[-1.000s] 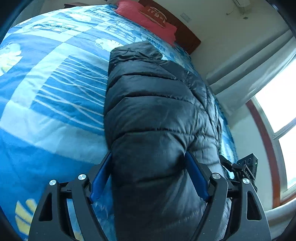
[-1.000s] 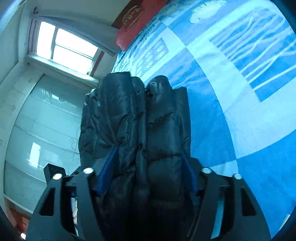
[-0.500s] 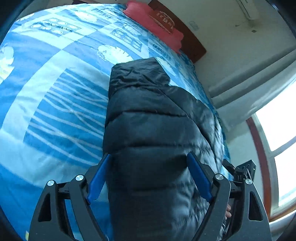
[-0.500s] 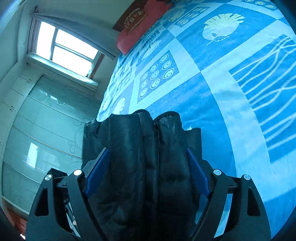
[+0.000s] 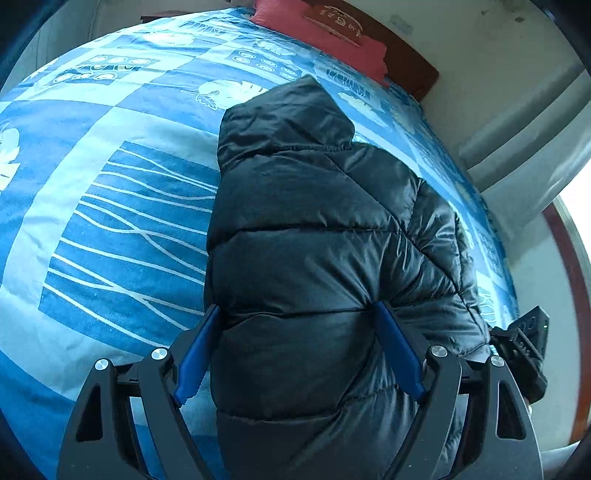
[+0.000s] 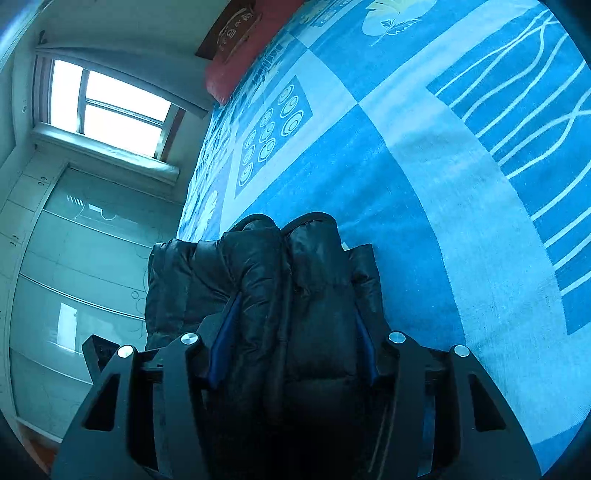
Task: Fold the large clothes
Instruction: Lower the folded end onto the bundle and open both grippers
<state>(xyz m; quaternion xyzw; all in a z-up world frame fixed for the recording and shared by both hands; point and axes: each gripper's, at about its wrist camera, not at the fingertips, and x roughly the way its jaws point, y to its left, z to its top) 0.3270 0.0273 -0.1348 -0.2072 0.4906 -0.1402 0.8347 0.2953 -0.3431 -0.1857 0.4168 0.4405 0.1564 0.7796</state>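
Both the left tool [image 5: 299, 347] and right tool [image 6: 291, 336] pinch the black puffer jacket [image 5: 314, 240] above the bed [image 5: 110, 221]; red pillow [image 5: 321, 33] beyond its hood.

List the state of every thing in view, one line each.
Puffer jacket: folded lengthwise, hood up top, held at both tongs.
Left tongs: shut on jacket.
Right tongs: shut on jacket.
Bedspread: spread flat.
Red pillow: lying at headboard.
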